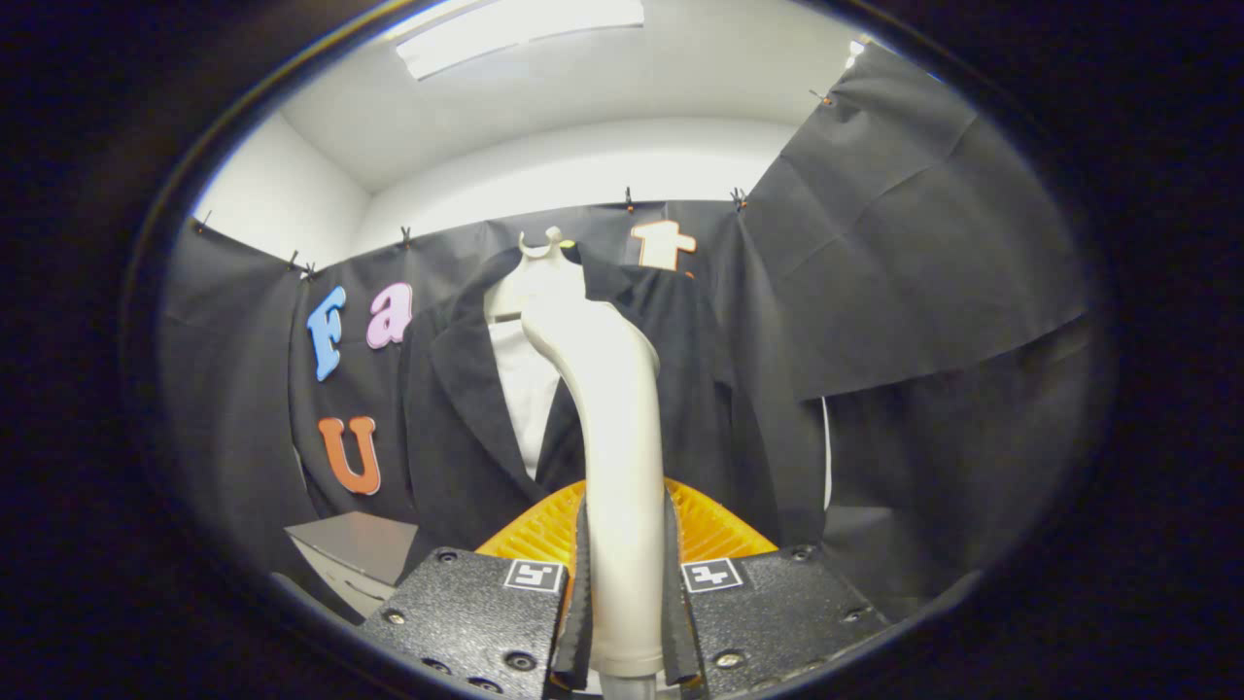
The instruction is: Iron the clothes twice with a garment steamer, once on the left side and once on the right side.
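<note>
**Steamer in the grip, jacket just ahead**

The hand-held gripper is clamped on the handle of the garment steamer, one finger pressing on each side of the pale stem. The steamer rises up and forward from between the fingers, its curved head ending in front of the chest of the clothes. Those clothes are a dark jacket over a white shirt, hung on a pale mannequin form straight beyond the fingers, against the black booth cloth. A grey box-like surface sits low, off to the gripper's left.

From this view the steamer's head looks centred on the jacket opening, roughly over the lapels; whether it touches the fabric cannot be told. Neither side panel looks to be under the head yet, so the step in hand is most likely bringing the steamer onto one side to begin a pass.

To do it well:
- Keep the clamp firm, since the long stem could twist between the fingers.
- Shift the head off the centre line onto one front panel, well clear of the lapel edge.
- Run a slow, even pass along the panel's length, keeping the head flat to the cloth.
- Press lightly; a hanging jacket swings away and bunches.
- Then repeat on the other side.
</note>
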### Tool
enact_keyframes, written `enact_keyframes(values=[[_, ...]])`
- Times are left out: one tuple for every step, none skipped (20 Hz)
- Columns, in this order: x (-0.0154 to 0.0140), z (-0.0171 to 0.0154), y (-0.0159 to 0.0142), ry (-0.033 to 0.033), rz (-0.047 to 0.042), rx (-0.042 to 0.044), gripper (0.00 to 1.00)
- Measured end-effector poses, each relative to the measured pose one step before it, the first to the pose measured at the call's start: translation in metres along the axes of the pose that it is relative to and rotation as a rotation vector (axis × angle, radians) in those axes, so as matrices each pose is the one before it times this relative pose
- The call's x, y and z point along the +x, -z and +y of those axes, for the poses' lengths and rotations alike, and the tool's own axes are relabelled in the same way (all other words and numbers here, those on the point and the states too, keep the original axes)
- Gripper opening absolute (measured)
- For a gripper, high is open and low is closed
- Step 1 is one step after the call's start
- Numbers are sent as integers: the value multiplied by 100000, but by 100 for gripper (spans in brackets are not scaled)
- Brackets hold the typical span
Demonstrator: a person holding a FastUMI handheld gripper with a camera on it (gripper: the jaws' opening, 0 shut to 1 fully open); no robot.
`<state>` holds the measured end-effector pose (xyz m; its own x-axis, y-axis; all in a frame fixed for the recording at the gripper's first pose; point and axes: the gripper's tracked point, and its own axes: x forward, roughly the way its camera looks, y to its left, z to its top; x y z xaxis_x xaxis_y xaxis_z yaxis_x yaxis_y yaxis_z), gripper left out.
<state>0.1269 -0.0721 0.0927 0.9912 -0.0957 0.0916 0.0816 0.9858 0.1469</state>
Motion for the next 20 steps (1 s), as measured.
enact_keyframes(values=[[734, -310, -727, 56, -1874, -156, 31], [784, -479, -706, 661, -2091, 160, 31], [771, -731, -205, 2392, -188, -731, 31], [694, -663, 46, 1028, -653, 341, 31], [772, -252, 59, -870, 134, 410, 31], [577, -254, 63, -1292, -1, 168, 31], [650, -208, -298, -1295, -650, -154, 31], [713, -44, -624, -1292, -1758, -247, 31], [744, 41, -810, -759, -2415, -741, 31], [836, 81, -455, -314, -1606, -1451, 31], [693, 114, -298, 107, -836, -749, 31], [364, 151, -8, -131, -278, -599, 31], [499, 197, 48, 101, 155, -600, 31], [279, 56, 516, 218, 1204, -876, 31], [58, 110, 410, -13, 874, -222, 31], [-51, -40, 553, 133, 1158, -490, 31], [-74, -94, 433, 622, 450, -1063, 31], [-58, -64, 155, 698, -165, -1842, 31], [-167, -72, 261, 467, 570, -1193, 31], [-191, 65, 341, 162, 844, -661, 31]])
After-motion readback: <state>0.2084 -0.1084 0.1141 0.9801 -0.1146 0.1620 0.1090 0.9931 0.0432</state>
